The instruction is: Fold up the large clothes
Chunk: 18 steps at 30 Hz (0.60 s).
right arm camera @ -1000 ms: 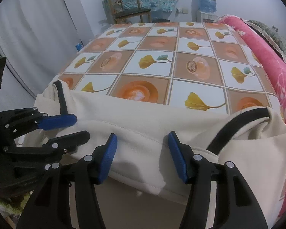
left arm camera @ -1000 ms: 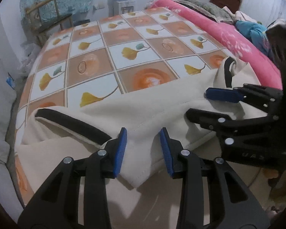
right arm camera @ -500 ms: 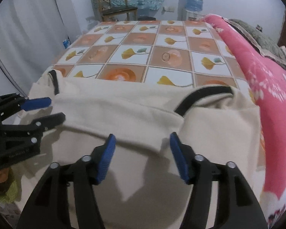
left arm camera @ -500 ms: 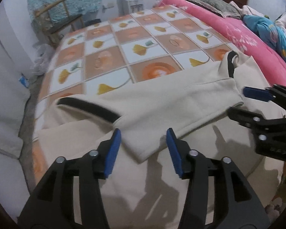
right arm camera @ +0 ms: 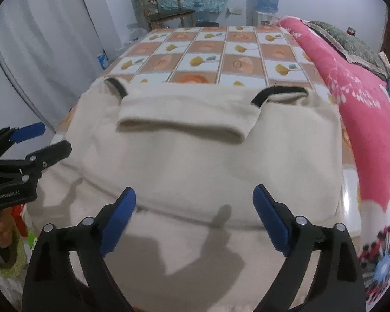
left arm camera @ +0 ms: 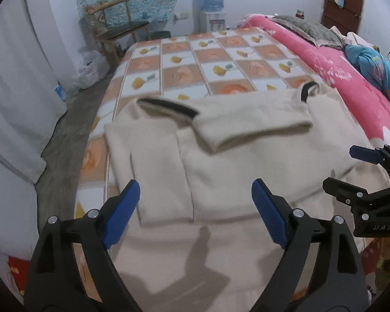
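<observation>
Cream garment (left arm camera: 247, 171) seemingly below spread, empty fingers (left arm camera: 122, 208).

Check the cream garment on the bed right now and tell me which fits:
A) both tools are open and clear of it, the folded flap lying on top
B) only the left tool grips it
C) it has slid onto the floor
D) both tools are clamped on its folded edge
A: the left tool and right tool both stand wide open with nothing between their pads, and the cream garment lies on the bed with its flap folded over.
</observation>
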### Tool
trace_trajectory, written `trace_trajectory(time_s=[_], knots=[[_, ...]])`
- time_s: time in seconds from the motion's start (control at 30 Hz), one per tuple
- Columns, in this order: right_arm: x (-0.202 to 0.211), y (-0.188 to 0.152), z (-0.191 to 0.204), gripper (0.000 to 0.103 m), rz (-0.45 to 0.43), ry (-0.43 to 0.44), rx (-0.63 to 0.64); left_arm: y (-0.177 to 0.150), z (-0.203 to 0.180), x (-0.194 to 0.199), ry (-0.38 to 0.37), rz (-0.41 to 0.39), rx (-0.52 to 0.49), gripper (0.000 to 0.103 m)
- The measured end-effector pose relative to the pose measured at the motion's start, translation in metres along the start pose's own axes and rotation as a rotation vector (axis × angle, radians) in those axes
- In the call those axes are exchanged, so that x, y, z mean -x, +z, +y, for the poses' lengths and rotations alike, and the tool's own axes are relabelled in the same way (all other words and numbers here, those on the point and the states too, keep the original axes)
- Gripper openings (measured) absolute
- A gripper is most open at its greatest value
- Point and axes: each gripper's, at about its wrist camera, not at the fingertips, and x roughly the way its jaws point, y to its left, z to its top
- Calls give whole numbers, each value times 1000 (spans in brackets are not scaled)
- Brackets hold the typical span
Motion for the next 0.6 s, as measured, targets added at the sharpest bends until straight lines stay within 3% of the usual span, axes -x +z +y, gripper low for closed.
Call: trace_trajectory(time_s=[0.1, 0.43, 0.6], knots=[[1, -14, 3, 91, 20, -17, -4, -17, -4, 1, -8, 13, -8, 85], [-35, -38, -14, 97, 108, -122, -54, -47, -24, -43, 90, 92, -57, 85], [-36, -43, -13, 97, 70, -144, -48, -50, -18, -50, 96, 82, -10, 96]])
